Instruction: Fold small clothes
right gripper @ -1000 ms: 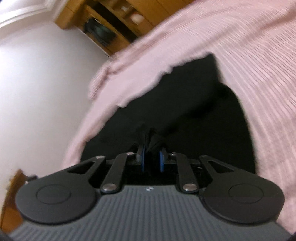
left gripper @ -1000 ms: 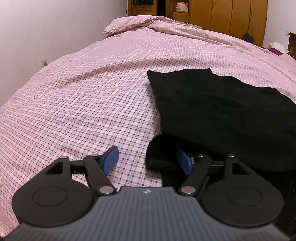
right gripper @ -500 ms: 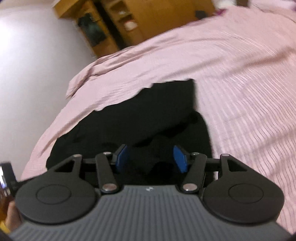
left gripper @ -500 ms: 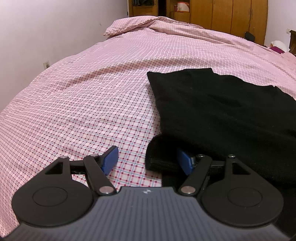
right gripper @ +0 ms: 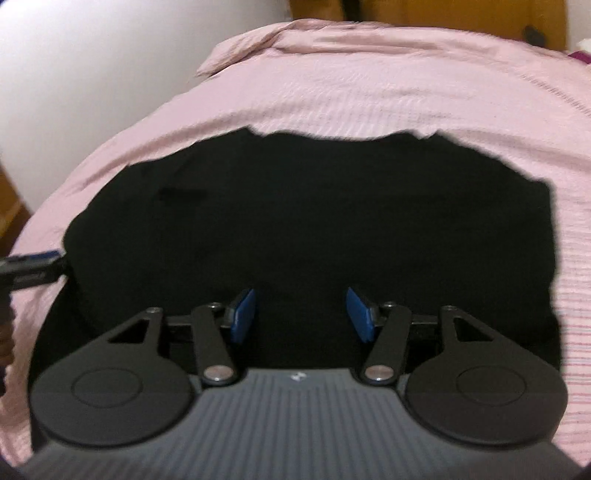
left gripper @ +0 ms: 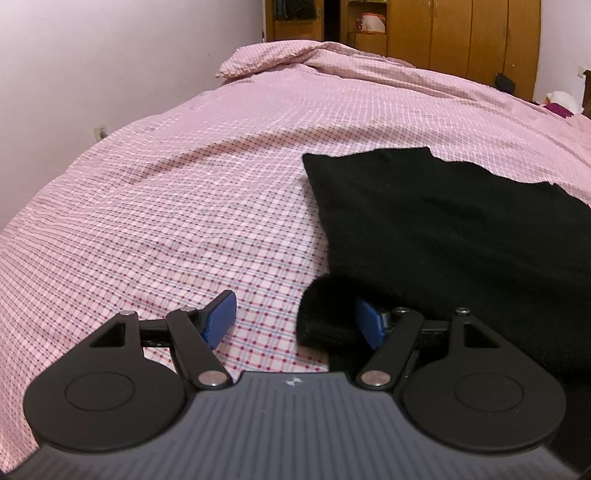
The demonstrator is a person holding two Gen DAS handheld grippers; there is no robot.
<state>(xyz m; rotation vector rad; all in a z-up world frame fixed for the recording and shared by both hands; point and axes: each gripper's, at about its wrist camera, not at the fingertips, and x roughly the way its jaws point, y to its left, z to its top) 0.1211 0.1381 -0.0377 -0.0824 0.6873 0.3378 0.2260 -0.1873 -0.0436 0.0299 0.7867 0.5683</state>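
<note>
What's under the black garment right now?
Pink checked bedsheet shows all around the black knit garment; directly beneath it is covered, so unseen.

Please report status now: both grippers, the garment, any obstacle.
Left gripper open, at black garment corner. Right gripper open over it. Nothing blocking.

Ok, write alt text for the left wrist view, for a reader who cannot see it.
An open left gripper sits low over a pink checked bedspread, its jaws straddling the rolled near corner of a black garment spread flat to the right. One blue pad rests over bare bedspread; the other is tucked against the black fabric. A white wall and wooden wardrobes stand beyond.
</note>
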